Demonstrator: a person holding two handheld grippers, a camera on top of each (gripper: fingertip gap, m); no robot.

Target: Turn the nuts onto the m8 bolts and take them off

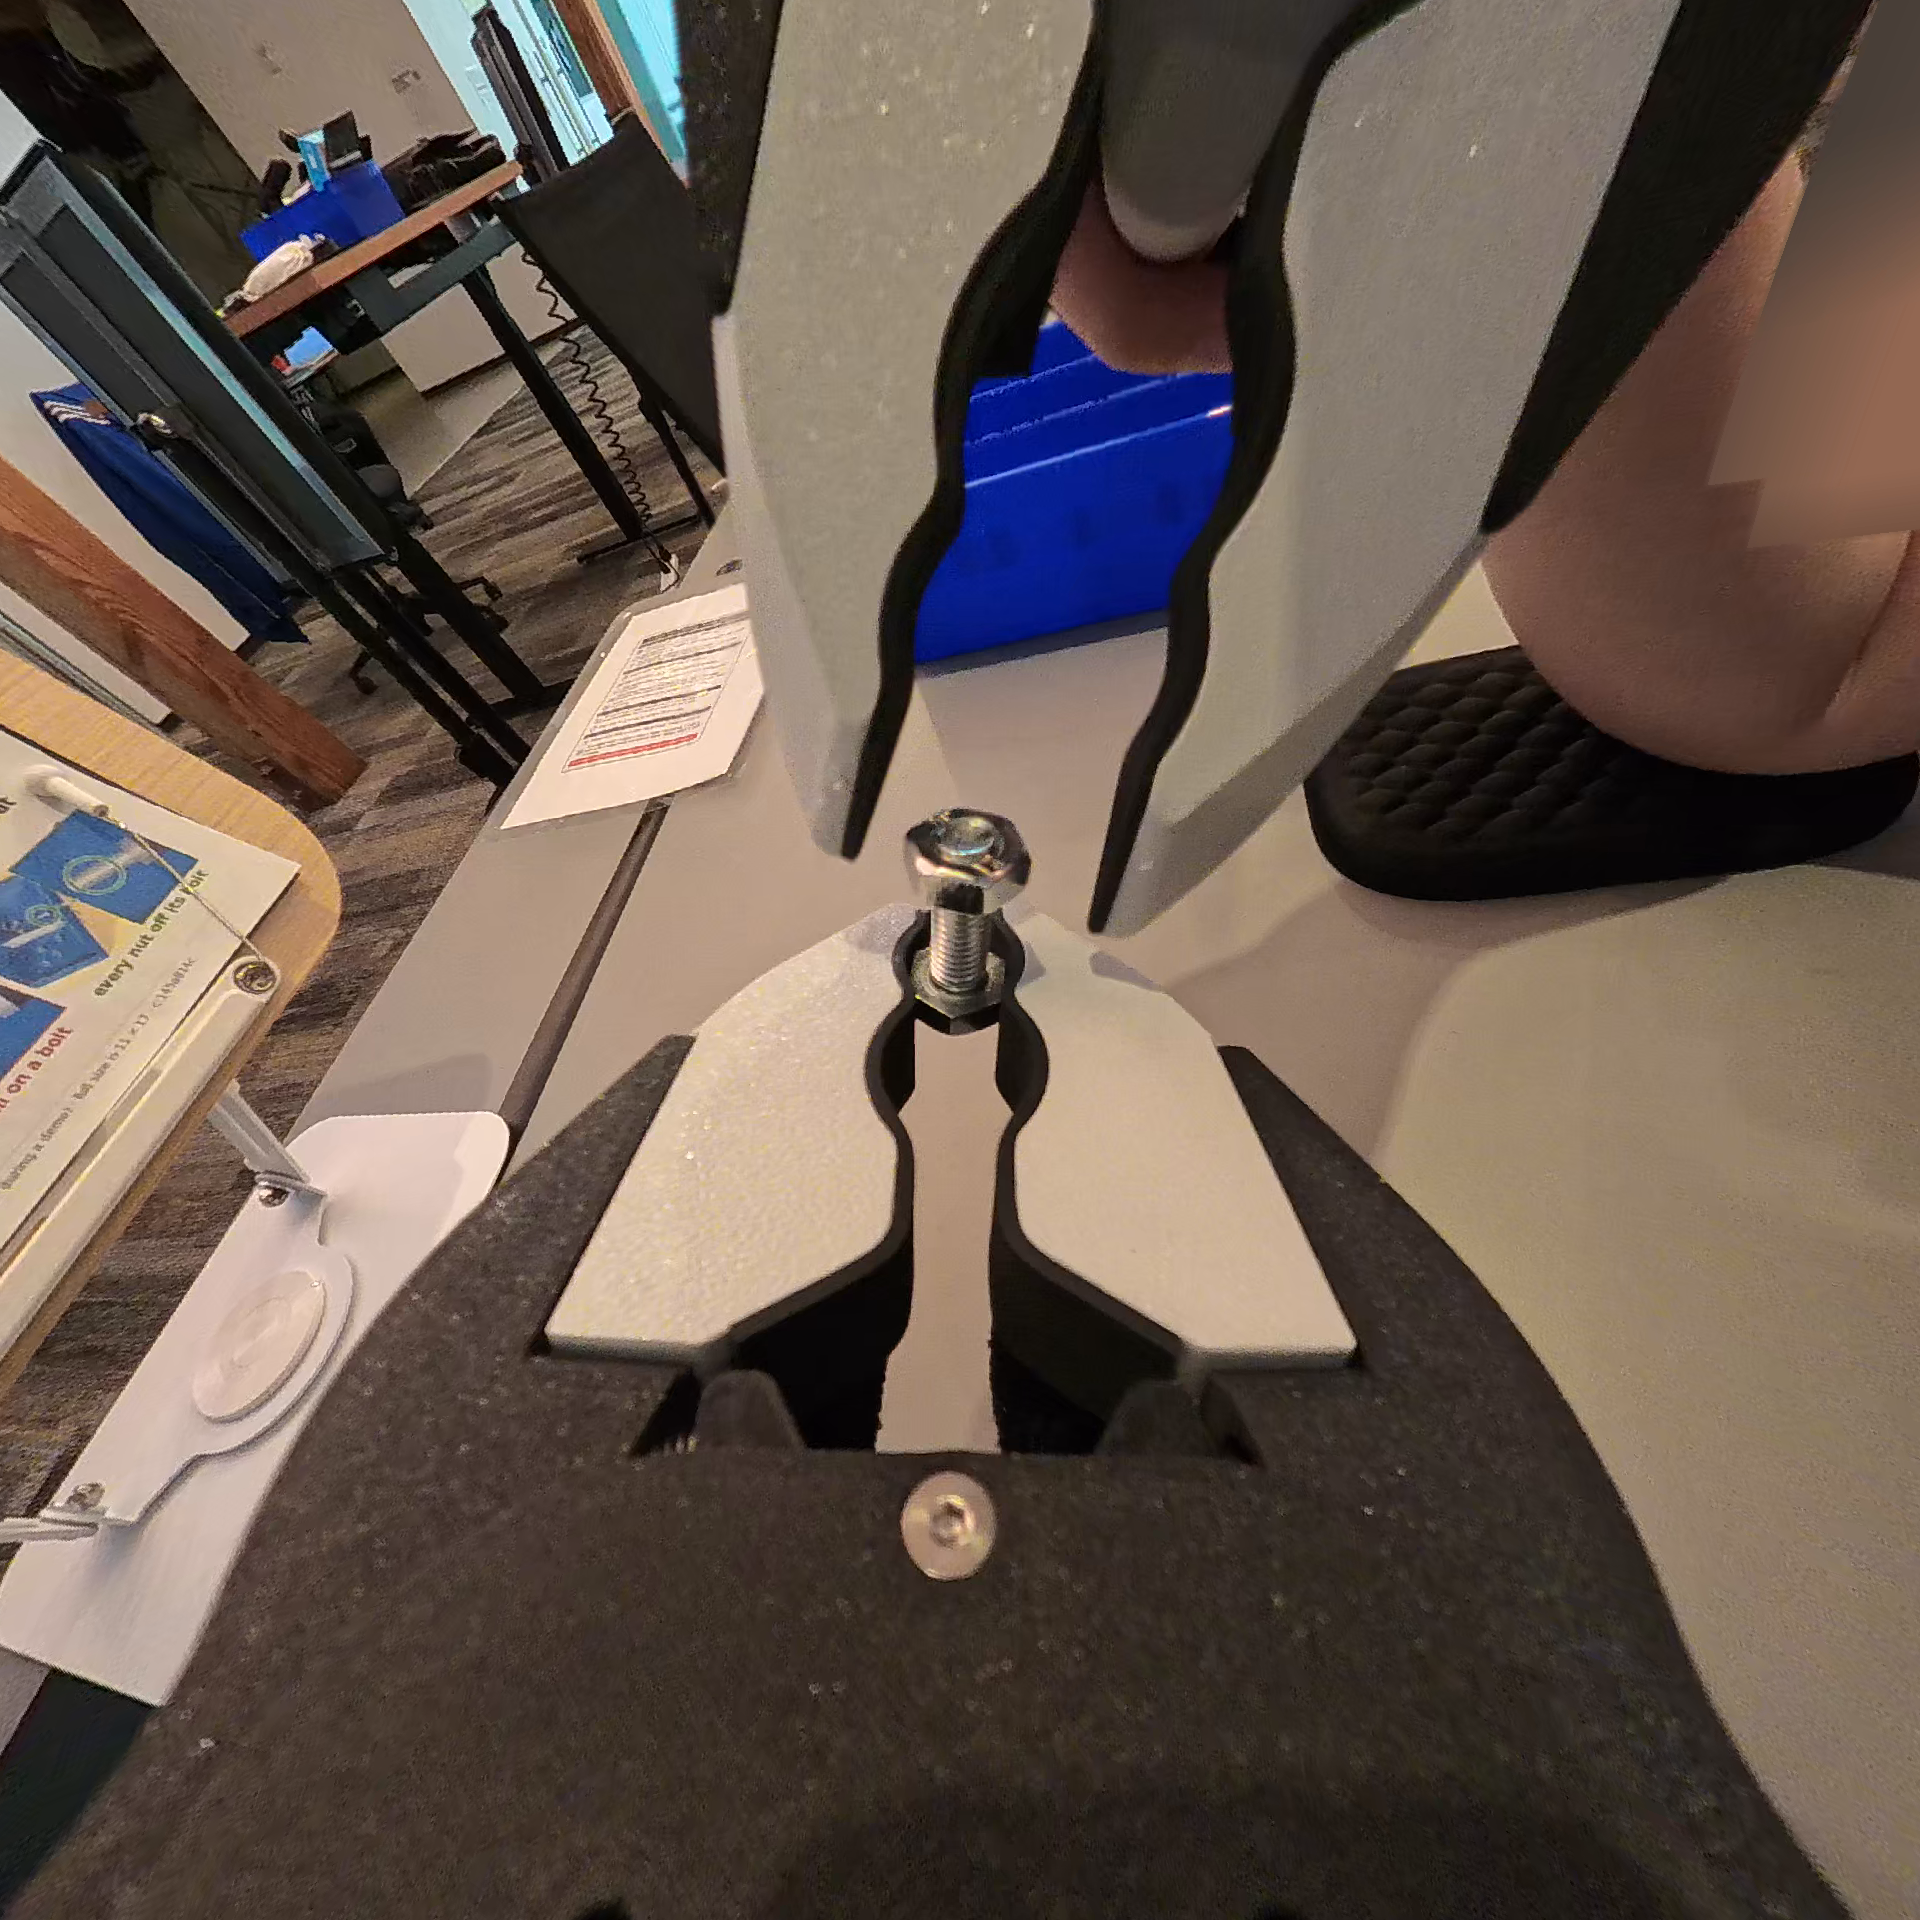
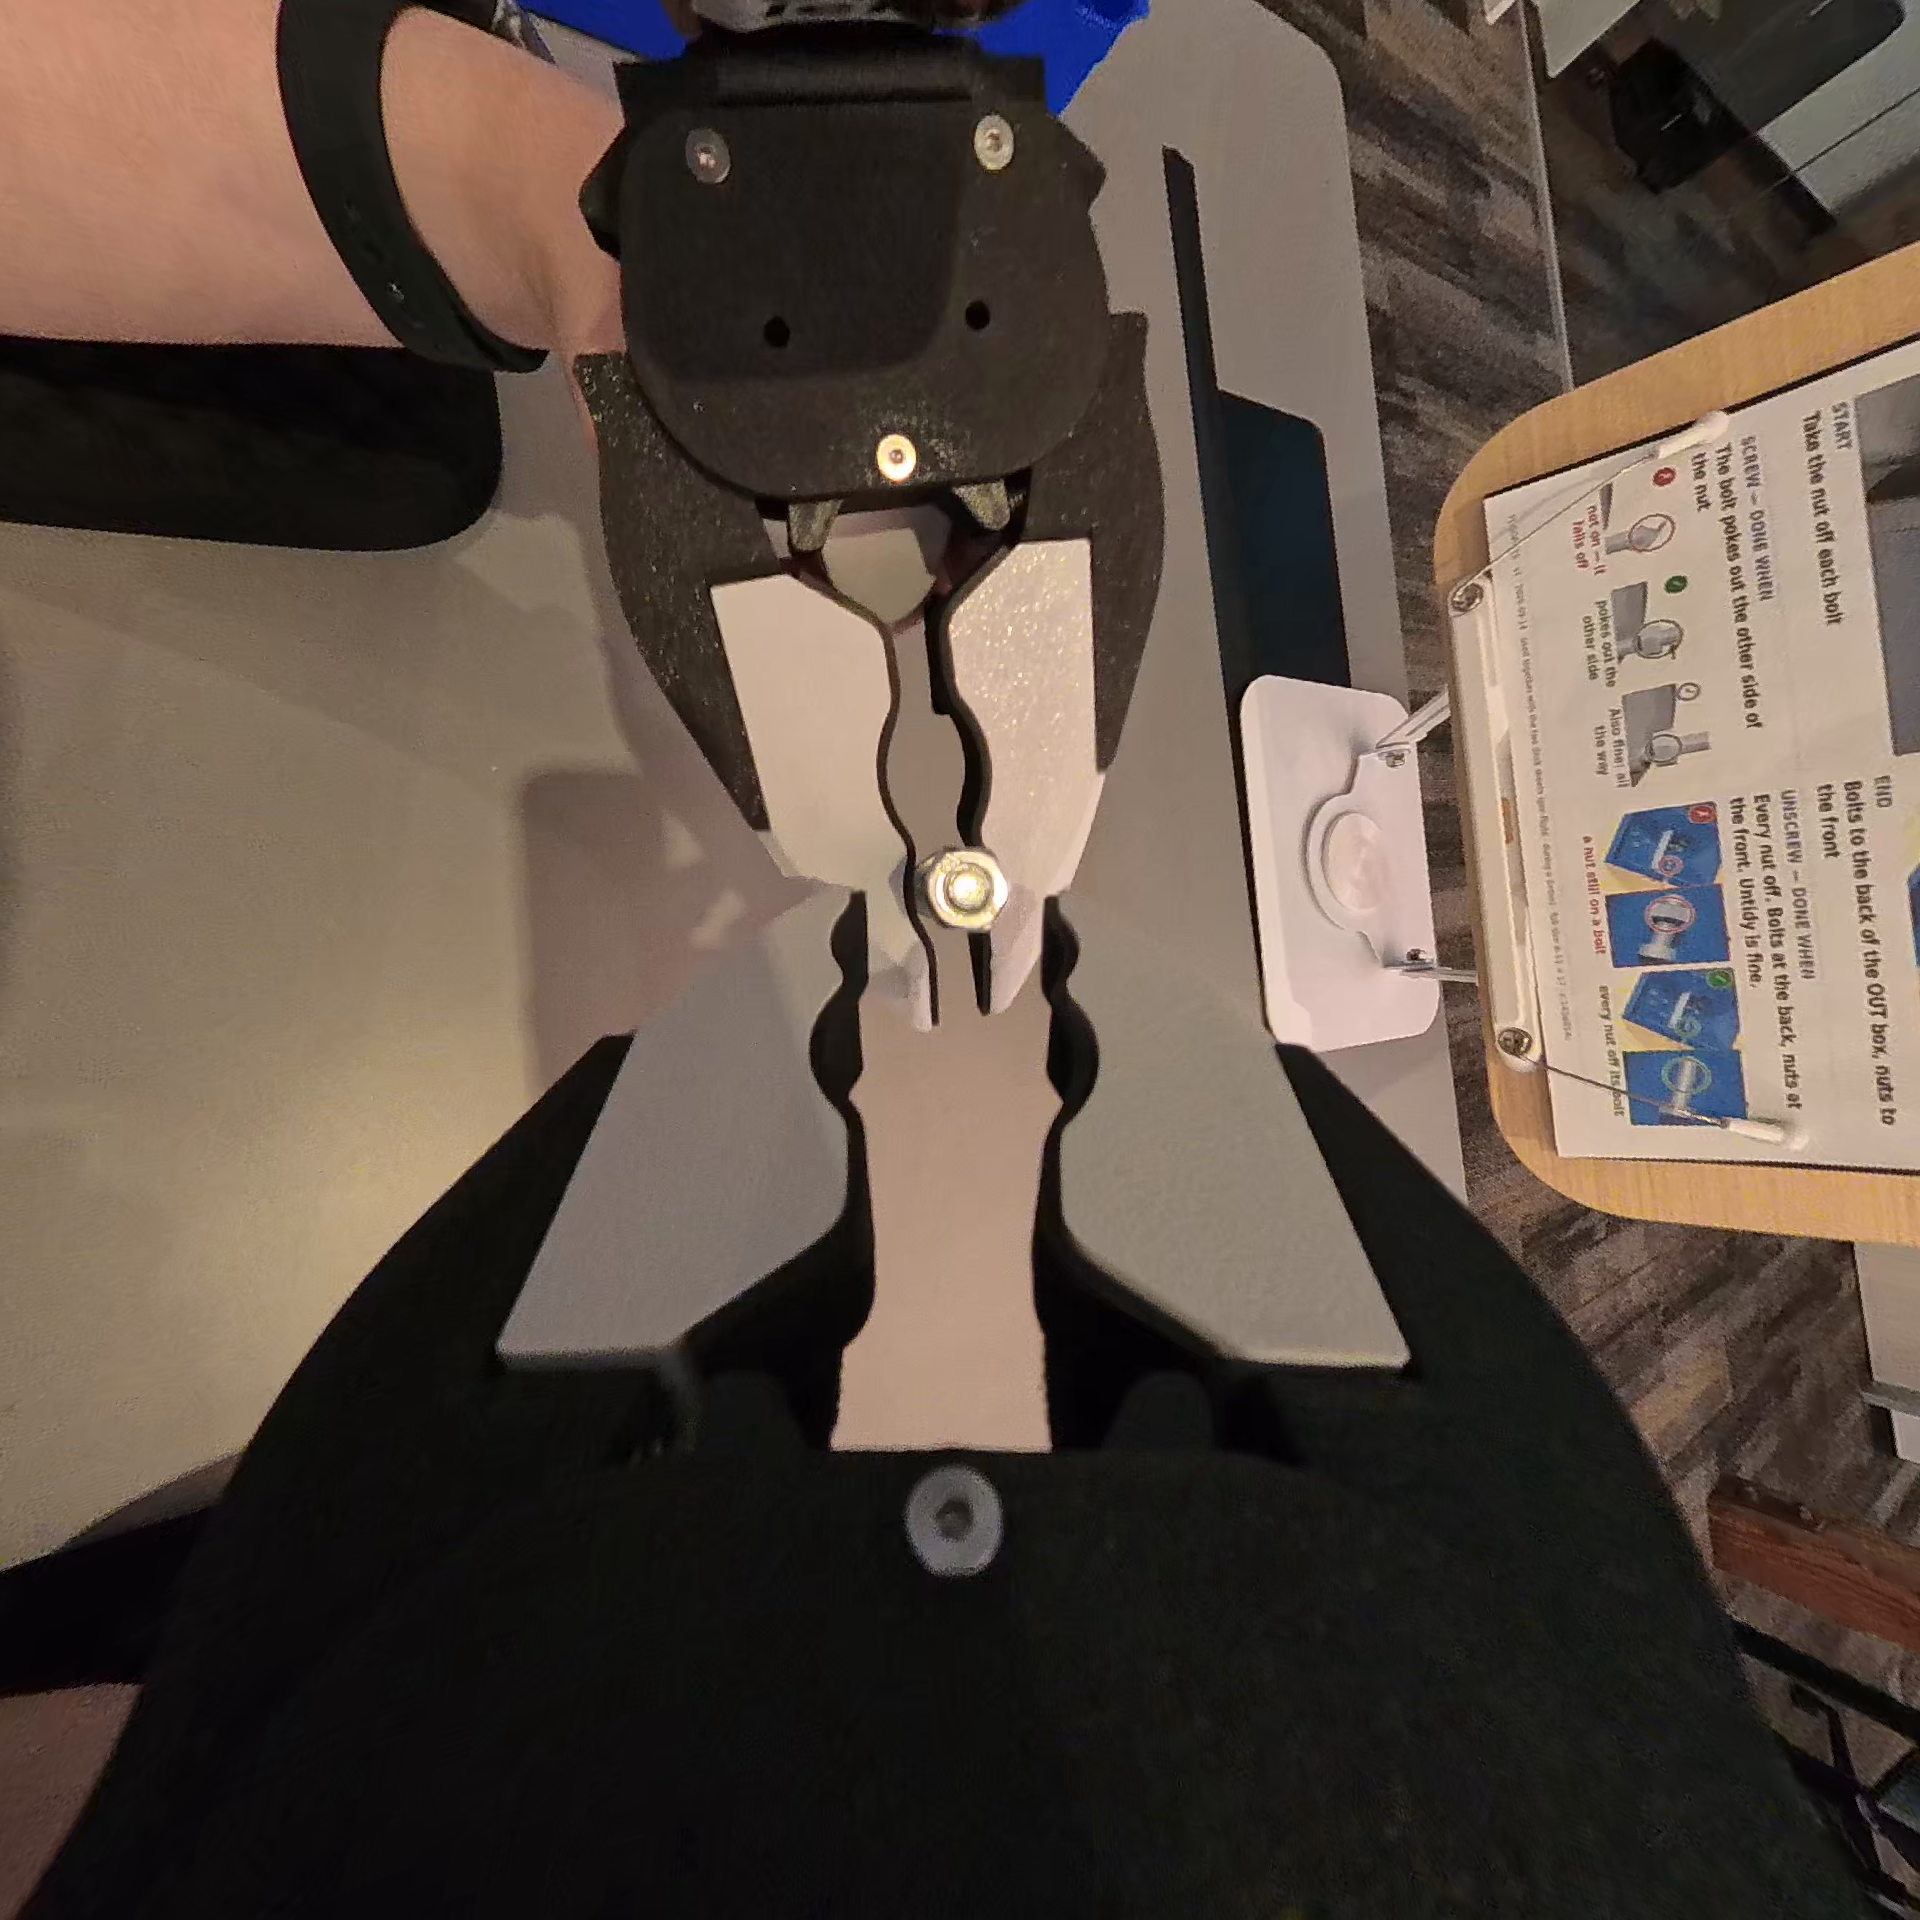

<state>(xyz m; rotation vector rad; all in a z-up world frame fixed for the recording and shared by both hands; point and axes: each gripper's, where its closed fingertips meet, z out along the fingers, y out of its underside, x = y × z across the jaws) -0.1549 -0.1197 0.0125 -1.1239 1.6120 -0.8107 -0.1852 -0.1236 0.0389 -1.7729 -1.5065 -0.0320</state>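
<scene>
In the left wrist view, the left gripper [image 1: 956, 997] is reaching up from the bottom of the frame and is clenching the head end of an M8 bolt [image 1: 958, 951] between its fingertips, just above mid-frame. The bolt is standing upright out of the tips, its threaded shank bare in the middle and a hex nut [image 1: 966, 852] sitting at its top end, with the shank's tip showing through the nut. The right gripper [image 1: 977, 883] is hanging down from the top of the frame with its jaws spread, one fingertip on either side of the nut and neither touching it. Behind it, at upper centre, a blue bin [image 1: 1081, 520] is sitting on the grey table [image 1: 1558, 1143]. A black wrist pad [image 1: 1558, 790] is lying at the right with a bare arm [image 1: 1662, 623] resting on it. An instruction sheet [image 1: 94, 956] is propped on a stand at the left edge.

In the right wrist view, looking straight down, the nut [image 2: 962, 888] is appearing end-on at mid-frame, on the bolt that the left gripper [image 2: 956, 966] is holding from the top of the frame. The right gripper [image 2: 951, 935] is rising from the bottom, released, its fingers standing wide of the nut. The instruction sheet [image 2: 1714, 779] is lying at the right edge, beside its white stand base [image 2: 1340, 862].
</scene>
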